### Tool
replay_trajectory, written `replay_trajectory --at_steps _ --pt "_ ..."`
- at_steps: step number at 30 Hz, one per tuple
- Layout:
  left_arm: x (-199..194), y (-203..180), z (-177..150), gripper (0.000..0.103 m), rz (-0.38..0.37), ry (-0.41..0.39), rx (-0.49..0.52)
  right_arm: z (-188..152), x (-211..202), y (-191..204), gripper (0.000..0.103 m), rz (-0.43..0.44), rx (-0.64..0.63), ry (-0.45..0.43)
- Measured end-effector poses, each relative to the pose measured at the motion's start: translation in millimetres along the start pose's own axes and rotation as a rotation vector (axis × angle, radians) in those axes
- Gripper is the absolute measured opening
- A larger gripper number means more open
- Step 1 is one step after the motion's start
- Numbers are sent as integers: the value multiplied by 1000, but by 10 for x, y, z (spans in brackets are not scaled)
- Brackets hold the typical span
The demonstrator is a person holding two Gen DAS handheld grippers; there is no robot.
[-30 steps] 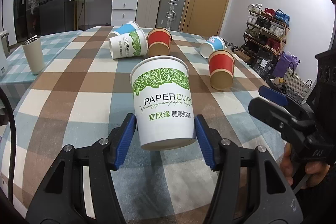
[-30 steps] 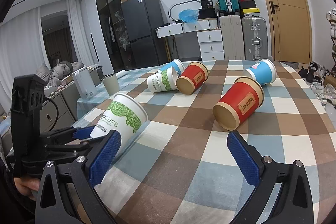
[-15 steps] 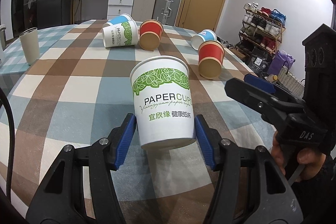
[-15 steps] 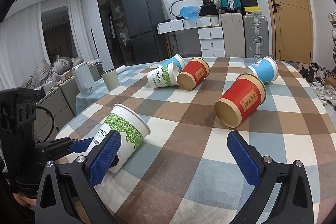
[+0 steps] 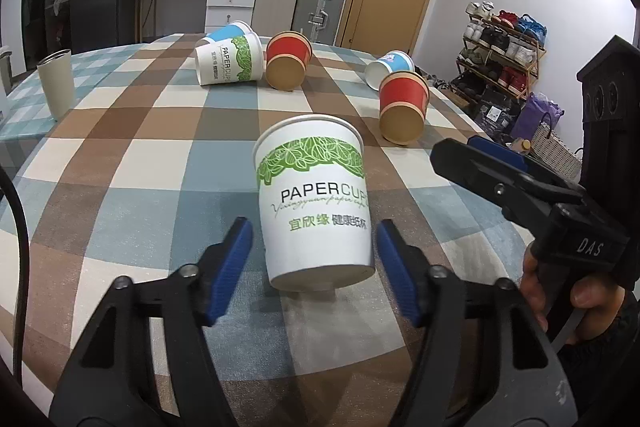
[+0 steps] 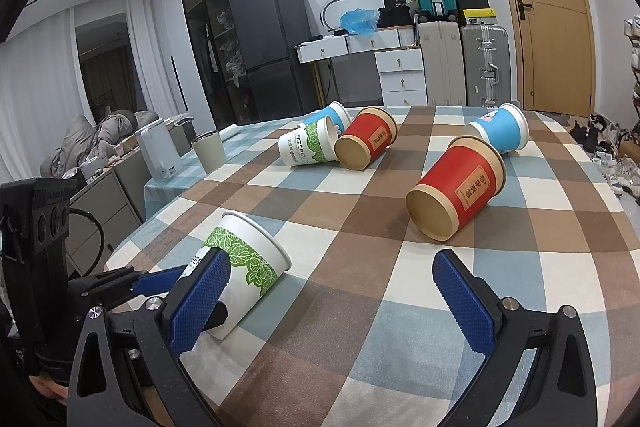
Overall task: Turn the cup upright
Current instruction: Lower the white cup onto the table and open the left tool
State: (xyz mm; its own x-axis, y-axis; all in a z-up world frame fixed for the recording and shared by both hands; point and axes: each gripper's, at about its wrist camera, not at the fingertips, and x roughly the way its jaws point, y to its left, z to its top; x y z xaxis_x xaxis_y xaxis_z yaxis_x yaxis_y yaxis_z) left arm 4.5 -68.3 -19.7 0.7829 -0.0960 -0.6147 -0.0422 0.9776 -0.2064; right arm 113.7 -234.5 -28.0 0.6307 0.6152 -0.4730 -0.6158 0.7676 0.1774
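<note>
A white paper cup with a green leaf band (image 5: 316, 199) stands between the blue pads of my left gripper (image 5: 314, 269). The pads now stand a little apart from its sides, so the gripper is open. In the right wrist view the same cup (image 6: 244, 267) looks tilted, base near the left gripper's fingers (image 6: 158, 277). My right gripper (image 6: 332, 301) is open and empty over the checked tablecloth, right of this cup; it also shows in the left wrist view (image 5: 500, 171).
Other cups lie on their sides: a red one (image 6: 456, 187), a blue one (image 6: 500, 129), another red one (image 6: 366, 143), a white-green one (image 6: 308, 147) and a blue one behind it. A beige tumbler (image 5: 56, 83) stands at the table's left edge.
My left gripper's pads have opened away from the white-green cup. The cup has come down lower toward the table. The right gripper has stayed open, shifting slightly.
</note>
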Motion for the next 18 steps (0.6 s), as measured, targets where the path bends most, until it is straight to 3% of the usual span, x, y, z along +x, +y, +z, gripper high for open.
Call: replay_trajectory --at_steps 2,11,13,18 --pt "-24 15 14 80 10 -11 0 0 -2 -9 103 1 2 0" --pt "-121 60 55 88 17 -38 13 0 -8 -17 103 3 5 0" --pt "-162 76 74 101 20 -54 22 0 -10 -17 103 3 4 0" --pt "-277 166 140 103 22 -98 22 -3 -5 -10 103 3 2 1"
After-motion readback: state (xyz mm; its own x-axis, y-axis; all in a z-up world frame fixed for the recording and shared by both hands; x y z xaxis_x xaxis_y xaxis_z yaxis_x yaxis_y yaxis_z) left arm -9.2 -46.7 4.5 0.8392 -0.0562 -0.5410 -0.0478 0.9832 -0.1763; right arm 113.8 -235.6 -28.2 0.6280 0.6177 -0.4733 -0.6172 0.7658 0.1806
